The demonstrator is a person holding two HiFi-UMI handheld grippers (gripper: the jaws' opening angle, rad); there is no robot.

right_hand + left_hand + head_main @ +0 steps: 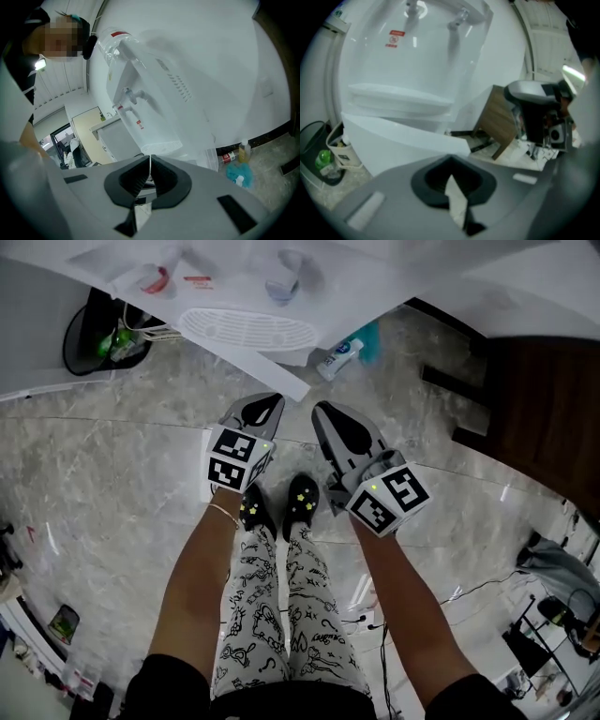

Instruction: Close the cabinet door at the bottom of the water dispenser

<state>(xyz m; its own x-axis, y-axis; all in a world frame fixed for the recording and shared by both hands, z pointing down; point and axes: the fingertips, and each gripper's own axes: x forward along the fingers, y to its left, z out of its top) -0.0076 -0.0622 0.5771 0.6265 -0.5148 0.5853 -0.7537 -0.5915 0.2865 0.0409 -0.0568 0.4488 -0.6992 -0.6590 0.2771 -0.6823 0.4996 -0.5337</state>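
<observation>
The white water dispenser (234, 282) stands just ahead of me, its ribbed drip tray (248, 329) under two taps. Its bottom cabinet door (286, 382) hangs open, swung out toward me as a white panel (393, 138). My left gripper (265, 407) is shut and empty, its tips a short way in front of the door's free edge. Beside it, my right gripper (328, 414) is also shut and empty, pointing at the dispenser (145, 108). Neither gripper touches the door. The cabinet's inside is hidden.
A black bin (103, 334) with a green bottle stands left of the dispenser. A bottle and a blue cloth (345, 352) lie on the marble floor at its right. A dark wooden cabinet (534, 399) is at the right. My shoes (279, 504) are below the grippers.
</observation>
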